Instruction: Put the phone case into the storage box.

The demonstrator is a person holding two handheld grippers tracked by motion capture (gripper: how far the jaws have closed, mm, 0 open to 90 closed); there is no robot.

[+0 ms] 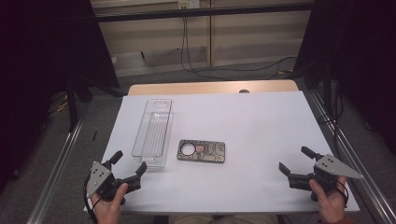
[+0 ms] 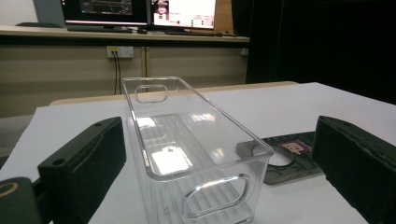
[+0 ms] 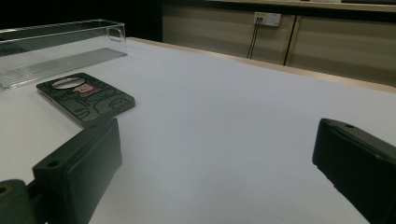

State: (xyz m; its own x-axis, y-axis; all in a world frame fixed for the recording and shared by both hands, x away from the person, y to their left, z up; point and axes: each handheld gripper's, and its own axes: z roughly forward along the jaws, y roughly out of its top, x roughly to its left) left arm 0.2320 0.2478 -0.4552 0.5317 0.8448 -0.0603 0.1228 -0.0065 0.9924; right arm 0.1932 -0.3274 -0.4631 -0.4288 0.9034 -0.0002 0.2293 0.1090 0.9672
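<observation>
While lined up on the near end of the clear bin (image 1: 152, 133), left gripper (image 1: 129, 162) spread wide, grasping nothing. Bin's long axis running straight away from it up the table. Phone case (image 1: 201, 151) flat just right of bin. Right gripper (image 1: 295, 163) released too, well apart.

Each hand carries a matt black two-jaw gripper: the left gripper (image 1: 129, 161) and the right gripper (image 1: 295, 160). Both bear a grey three-cornered metal plate on top, dotted with small dark screws. Their jaws are thick, block-like black pads with rounded corners, each with a small round hole near the base. A thin black cable loops at the left wrist.
</observation>
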